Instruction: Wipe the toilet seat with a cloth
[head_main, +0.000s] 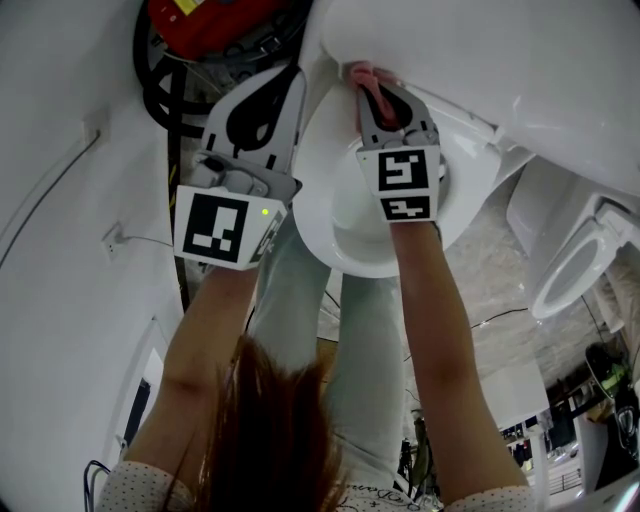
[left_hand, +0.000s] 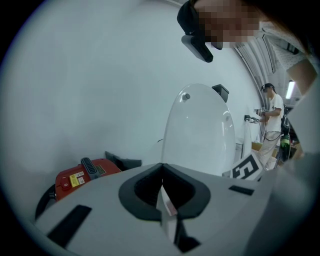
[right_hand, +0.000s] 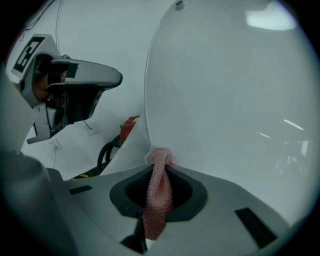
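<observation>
**One soft cloth, pinched at the foot of the lid**

The pink knitted cloth (right_hand: 159, 197) looks light, limp and easily bunched. It should fold under pressure rather than scratch, and is best held mid-length so a short free end does the wiping. The right gripper (head_main: 372, 88) has its jaws clamped on it that way, and the free end is pressed against the lower edge of the raised toilet lid (right_hand: 225, 100). The toilet seat (head_main: 315, 200) lies just below the lid. The left gripper (left_hand: 161, 170) is to the left of the lid, jaws closed together on nothing.

Count: one cloth, two grippers, one red machine (head_main: 215, 20) left of the lid by the wall, and a second toilet (head_main: 575, 265) well to the lid's right.
</observation>
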